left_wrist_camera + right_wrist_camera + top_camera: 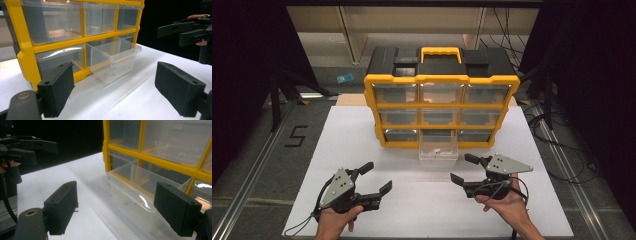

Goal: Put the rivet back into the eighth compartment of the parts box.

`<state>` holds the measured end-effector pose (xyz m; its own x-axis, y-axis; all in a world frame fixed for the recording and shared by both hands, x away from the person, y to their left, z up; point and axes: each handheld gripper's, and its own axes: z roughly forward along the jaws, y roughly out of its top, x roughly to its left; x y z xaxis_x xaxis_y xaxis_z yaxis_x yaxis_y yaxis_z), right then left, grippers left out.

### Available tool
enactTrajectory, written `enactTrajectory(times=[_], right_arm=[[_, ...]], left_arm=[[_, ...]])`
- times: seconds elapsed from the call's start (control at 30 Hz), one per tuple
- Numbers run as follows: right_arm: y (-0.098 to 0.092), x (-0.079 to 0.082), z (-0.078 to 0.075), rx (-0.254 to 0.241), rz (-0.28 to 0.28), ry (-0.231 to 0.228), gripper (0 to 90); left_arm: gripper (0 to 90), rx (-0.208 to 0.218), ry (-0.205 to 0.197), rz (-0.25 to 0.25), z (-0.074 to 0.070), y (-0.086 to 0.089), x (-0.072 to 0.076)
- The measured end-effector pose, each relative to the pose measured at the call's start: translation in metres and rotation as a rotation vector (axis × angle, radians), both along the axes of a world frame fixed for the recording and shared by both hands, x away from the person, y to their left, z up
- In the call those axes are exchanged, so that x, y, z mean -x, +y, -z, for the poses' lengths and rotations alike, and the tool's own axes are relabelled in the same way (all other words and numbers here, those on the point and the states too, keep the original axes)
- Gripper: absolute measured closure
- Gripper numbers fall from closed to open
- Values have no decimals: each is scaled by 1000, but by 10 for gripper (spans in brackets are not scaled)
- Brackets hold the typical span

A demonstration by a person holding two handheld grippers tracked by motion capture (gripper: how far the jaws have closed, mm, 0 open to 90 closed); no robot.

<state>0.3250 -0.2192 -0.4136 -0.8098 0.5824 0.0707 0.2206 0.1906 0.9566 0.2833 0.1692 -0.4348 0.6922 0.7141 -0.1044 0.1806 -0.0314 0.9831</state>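
Note:
A yellow and black organizer cabinet (441, 95) with clear drawers stands at the back of the white table (412, 210). Its bottom middle drawer (438, 148) is pulled out toward me; small bits lie inside it (111, 70). My left gripper (376, 179) hovers open at the front left, nothing between its jaws, aimed toward the cabinet (75, 37). My right gripper (464, 169) is open too, at the front right, just right of the pulled drawer (130, 192). In the left gripper view the right gripper (185, 31) shows farther off; the right gripper view shows the left gripper (30, 150).
A black carry lid with a yellow handle (440, 52) tops the cabinet. Cables (562, 150) trail on the floor at the right. A metal rail (257, 165) and a black "5" mark (296, 136) lie on the left floor. A blue item (345, 78) lies behind the table.

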Motion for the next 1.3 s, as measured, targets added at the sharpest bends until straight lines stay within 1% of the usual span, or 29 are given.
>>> enactTrajectory(times=[0.07,0.1,0.13,0.2,0.23,0.27,0.3,0.33,0.37,0.4,0.43,0.47,0.5,0.53,0.57,0.6,0.67,0.7,0.97,1.0,1.03,1.07,1.13,1.2,1.23,1.3], right_arm=[[1,2,1,-8,2,3,197],[0,2,1,-4,6,-23,194],[-1,3,1,12,11,-9,192],[-1,5,2,4,20,-23,189],[-1,7,2,7,6,0,189],[0,7,3,-12,3,-7,189],[-1,9,2,11,8,1,189],[-1,9,3,8,7,-4,189],[0,9,4,3,15,-28,189],[-1,11,3,8,6,-11,189],[-1,11,4,10,5,-29,189],[0,11,4,0,4,-34,190],[0,13,4,5,5,-18,189],[0,13,4,11,-4,-34,189],[0,13,4,15,1,-31,189],[1,13,5,8,1,-40,190],[1,14,5,15,2,-38,190],[2,13,6,3,-4,-36,190],[2,13,6,4,-8,-31,190],[2,14,6,11,-2,-18,190],[1,14,6,12,-7,-19,190],[1,12,7,14,-1,-39,190],[0,13,6,23,-3,-22,190],[0,13,6,21,-4,-23,190],[0,13,6,21,-2,-32,191],[1,13,6,14,-2,-37,191]], left_arm=[[159,-3,-1,2,0,0,0],[159,-4,-1,3,0,0,0],[159,-4,0,3,0,0,0],[159,-4,0,3,0,-1,0],[159,-5,0,2,0,0,0],[159,-4,0,2,0,0,0],[159,-5,1,2,0,0,0],[159,-5,1,2,0,0,0],[159,-4,1,2,0,0,0],[159,-4,1,2,0,0,0],[159,-4,1,2,0,0,0],[159,-4,1,2,0,0,0],[159,-3,1,2,0,0,0],[159,-3,1,2,0,0,0],[159,-3,1,2,0,0,0],[159,-3,1,2,0,0,0],[159,-3,1,2,0,0,0],[159,-3,0,2,0,0,0],[159,-2,1,3,0,0,0],[159,-2,1,3,0,0,0],[159,-3,1,3,0,0,0],[159,-3,1,3,0,0,0],[159,-3,1,3,0,-1,0],[159,-2,1,3,0,-1,0],[159,-2,0,2,0,-1,0],[159,-1,0,2,0,0,0]])
